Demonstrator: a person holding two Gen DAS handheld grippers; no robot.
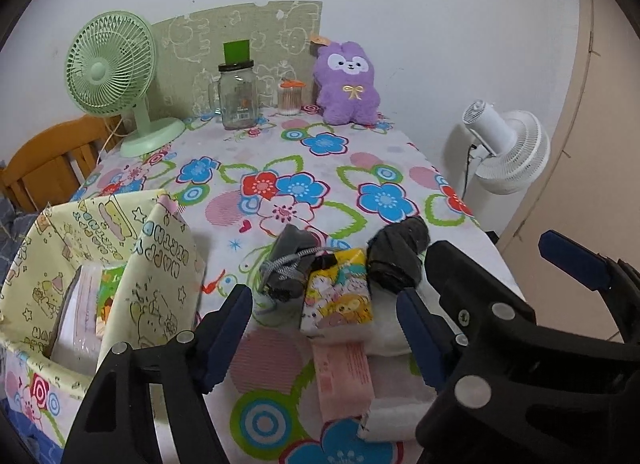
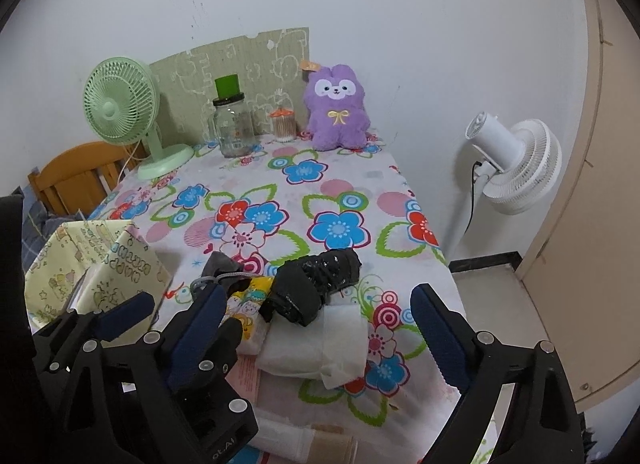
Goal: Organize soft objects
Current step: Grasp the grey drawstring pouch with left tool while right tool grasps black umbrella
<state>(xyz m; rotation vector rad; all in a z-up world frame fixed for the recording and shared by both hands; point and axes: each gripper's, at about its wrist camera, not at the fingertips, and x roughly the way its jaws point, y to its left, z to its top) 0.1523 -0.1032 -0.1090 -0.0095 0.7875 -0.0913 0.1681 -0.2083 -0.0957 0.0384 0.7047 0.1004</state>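
Note:
A heap of soft things lies near the table's front edge: a grey rolled pouch with a cord [image 1: 289, 264], a colourful cartoon tissue pack [image 1: 339, 296], a black rolled bundle [image 1: 396, 260] [image 2: 316, 284], white folded pads [image 2: 320, 348] and a pink pack [image 1: 344, 376]. My left gripper [image 1: 324, 328] is open, with the tissue pack between its fingers. My right gripper [image 2: 316, 336] is open around the white pads and the black bundle. A yellow paper bag [image 1: 96, 264] [image 2: 96, 264] stands open at the left, with packs inside.
A purple plush [image 1: 346, 82] [image 2: 336, 104], a glass jar [image 1: 237, 94], a cotton-swab tub [image 1: 290, 98] and a green fan [image 1: 116, 80] stand at the table's back edge. A white floor fan [image 2: 512, 160] stands to the right, a wooden chair [image 1: 48, 164] to the left.

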